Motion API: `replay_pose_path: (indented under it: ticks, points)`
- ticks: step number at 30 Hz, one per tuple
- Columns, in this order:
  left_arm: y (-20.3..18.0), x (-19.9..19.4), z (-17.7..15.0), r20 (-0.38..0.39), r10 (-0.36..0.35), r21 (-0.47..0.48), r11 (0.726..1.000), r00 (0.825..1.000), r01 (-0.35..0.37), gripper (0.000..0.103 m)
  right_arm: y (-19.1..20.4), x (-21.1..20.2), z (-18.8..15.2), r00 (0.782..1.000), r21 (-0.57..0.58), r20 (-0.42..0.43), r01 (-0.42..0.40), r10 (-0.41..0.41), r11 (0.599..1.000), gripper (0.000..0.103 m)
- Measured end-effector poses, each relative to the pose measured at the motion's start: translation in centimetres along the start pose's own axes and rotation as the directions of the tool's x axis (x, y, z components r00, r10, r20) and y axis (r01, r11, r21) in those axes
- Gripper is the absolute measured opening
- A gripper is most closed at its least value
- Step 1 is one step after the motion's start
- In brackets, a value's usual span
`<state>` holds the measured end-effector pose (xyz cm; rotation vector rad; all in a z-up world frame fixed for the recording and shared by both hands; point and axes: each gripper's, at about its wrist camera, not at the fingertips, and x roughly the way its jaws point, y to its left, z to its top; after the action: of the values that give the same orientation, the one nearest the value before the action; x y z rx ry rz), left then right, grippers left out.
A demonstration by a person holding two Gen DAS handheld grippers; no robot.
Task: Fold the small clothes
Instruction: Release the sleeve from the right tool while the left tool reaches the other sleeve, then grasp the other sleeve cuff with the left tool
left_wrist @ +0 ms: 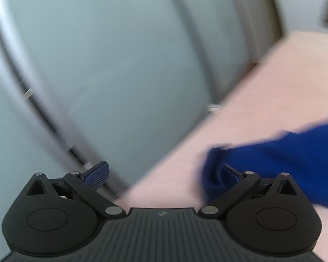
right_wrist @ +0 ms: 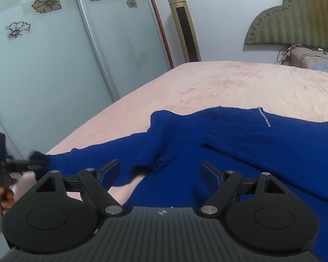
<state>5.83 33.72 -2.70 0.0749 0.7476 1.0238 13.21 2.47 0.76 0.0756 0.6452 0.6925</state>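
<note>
The sweater (right_wrist: 229, 152) is a deep blue knit, spread across the near part of the bed (right_wrist: 240, 83), with one sleeve (right_wrist: 94, 155) running out toward the bed's left edge, its cuff at the very edge. A fold of fabric is bunched just in front of the right tool (right_wrist: 159, 172), whose jaws stand apart with nothing between them, poised over the sweater's body. A line of pale stitching (right_wrist: 264, 118) shows near the far hem.

From its look, the knit is soft, light and limp; it will drape and sag wherever it is lifted, and should not slip much on the plush bed cover. Good places to take hold seem to be the cuff, the shoulder seam or the hem corners, pinching a single layer rather than the bunched fold.

The left tool (left_wrist: 164, 174) is at the cuff, jaws wide and released; in its blurred view the right finger (left_wrist: 231, 172) lies against the blue cloth without clamping it. Beyond the bed stand sliding wardrobe doors (right_wrist: 54, 65), a tower fan (right_wrist: 185, 26) and a green headboard (right_wrist: 299, 17).
</note>
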Motion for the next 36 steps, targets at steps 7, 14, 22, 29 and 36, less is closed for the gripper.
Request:
replay_pose_path:
  ticks: [7,14,22,29,36]
  points:
    - [6.2,0.3,0.4,-0.041,-0.122,-0.224,0.968,0.992,0.110,0.103,-0.1,-0.1,-0.7,1.000,0.006,-0.010,-0.013,0.014,1.000,0.082]
    - [7.3,0.4,-1.5,-0.115,-0.636,-0.537,0.686,0.763,0.491,0.102,0.4,-0.1,-1.3,1.000,0.000,-0.023,-0.019,0.019,1.000,0.083]
    - [7.4,3.6,-3.9,0.013,-0.742,-0.783,0.410,0.670,0.468,0.102,0.1,-0.2,-1.9,0.999,0.016,-0.032,-0.010,0.010,1.000,0.083]
    - [7.3,5.9,-4.4,0.053,-0.659,-0.833,0.385,0.750,0.397,0.027,0.4,-0.2,-2.0,0.999,0.001,-0.037,-0.009,0.009,1.000,0.084]
    - [7.0,5.9,-3.3,0.006,-0.622,-0.777,0.490,0.783,0.395,0.006,0.1,-0.8,-2.0,0.999,-0.013,-0.044,-0.005,0.004,1.000,0.085]
